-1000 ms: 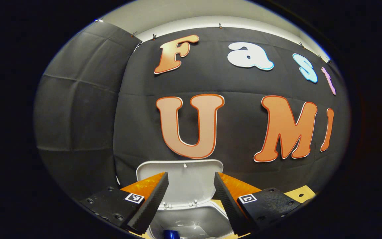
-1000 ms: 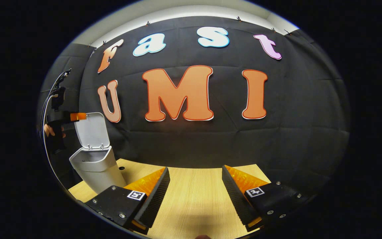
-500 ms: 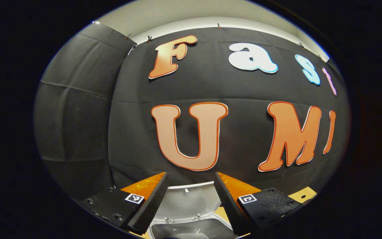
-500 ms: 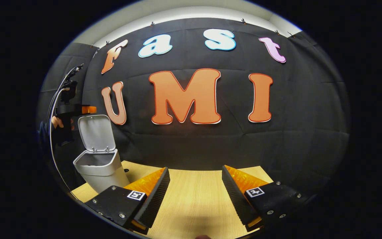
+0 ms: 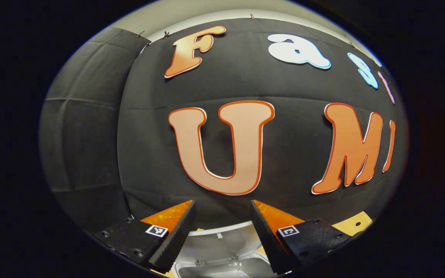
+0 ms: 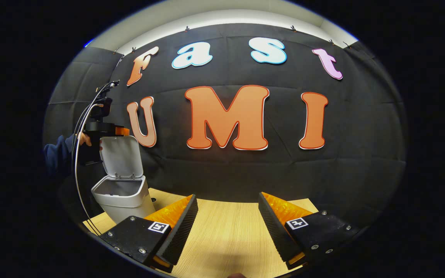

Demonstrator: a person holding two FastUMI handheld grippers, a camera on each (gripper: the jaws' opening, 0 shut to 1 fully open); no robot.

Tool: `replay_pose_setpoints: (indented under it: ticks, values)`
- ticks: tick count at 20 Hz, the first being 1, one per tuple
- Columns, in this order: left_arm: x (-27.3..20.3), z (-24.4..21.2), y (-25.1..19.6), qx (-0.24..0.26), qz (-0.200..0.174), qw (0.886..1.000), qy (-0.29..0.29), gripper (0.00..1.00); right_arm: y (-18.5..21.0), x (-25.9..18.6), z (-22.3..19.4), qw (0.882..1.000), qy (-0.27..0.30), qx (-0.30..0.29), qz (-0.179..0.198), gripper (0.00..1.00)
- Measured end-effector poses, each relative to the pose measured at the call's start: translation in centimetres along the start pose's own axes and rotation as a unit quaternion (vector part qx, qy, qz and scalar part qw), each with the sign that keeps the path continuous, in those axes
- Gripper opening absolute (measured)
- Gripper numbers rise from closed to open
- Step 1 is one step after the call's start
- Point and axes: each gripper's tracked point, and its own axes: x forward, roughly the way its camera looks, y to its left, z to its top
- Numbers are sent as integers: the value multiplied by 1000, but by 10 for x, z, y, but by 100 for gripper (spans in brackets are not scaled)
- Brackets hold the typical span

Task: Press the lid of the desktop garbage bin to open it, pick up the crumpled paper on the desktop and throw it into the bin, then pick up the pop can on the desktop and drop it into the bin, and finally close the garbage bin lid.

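White bin [image 6: 124,193] stands at the table's [image 6: 222,235] far left, lid [image 6: 122,156] up. Left gripper [image 5: 222,210] hovers above the lid's top edge, fingers spread, empty. Right gripper [image 6: 226,204] waits apart, also spread, empty.

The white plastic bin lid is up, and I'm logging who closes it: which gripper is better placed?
Left. The left gripper hangs open right above the raised white plastic bin lid, while the right gripper hovers open over the wooden table, well away from the bin.
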Motion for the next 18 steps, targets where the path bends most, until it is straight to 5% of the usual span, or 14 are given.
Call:
replay_pose_setpoints:
  ticks: [10,18]
  values:
    - [-39,-13,-21,-13,-25,999,37,88,-13,1,-10,1000,2,20,10,94]
    - [-79,-102,-31,-59,-27,986,154,89,-23,4,-14,999,2,29,23,94]
